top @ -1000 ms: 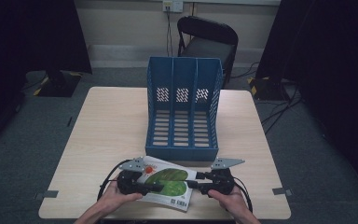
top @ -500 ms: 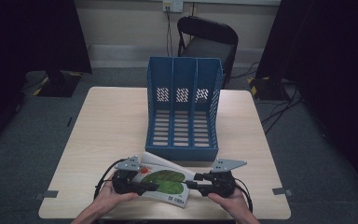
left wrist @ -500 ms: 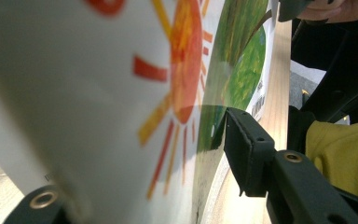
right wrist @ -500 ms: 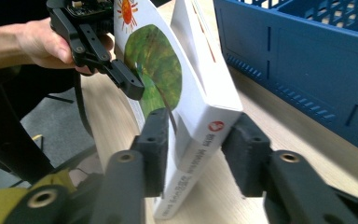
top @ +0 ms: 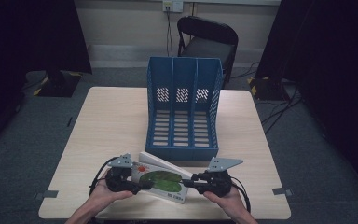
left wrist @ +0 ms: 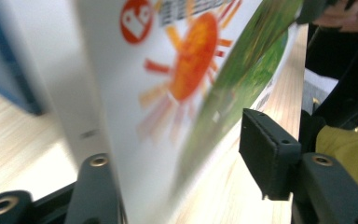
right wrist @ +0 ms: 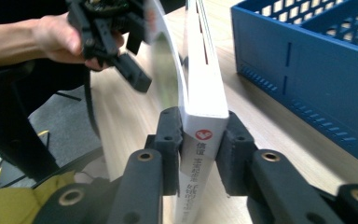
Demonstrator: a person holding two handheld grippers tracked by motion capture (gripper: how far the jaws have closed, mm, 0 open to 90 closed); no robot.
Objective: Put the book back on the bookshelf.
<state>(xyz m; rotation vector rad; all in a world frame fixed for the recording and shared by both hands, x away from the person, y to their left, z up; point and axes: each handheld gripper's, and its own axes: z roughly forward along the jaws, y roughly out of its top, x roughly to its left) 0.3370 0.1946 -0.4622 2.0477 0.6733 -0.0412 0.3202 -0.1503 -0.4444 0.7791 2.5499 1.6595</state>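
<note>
Wooden table (top: 112, 121), book (right wrist: 204, 102) spine, red heart logo (right wrist: 203, 135)

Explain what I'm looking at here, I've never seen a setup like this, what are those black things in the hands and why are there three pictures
A person sits at a wooden table and holds a hand-operated clamp tool, called a gripper, in each hand. One picture looks down from above. The other two come from small cameras riding on each gripper, looking along its black jaws.

On the table stands a blue file rack with three slots. In front of it is a book with a green and white cover, tilted up off the table.

The right gripper is clamped on the book's spine. The left gripper has its jaws apart, with the book's cover between them; one jaw stands clear of it.
</note>
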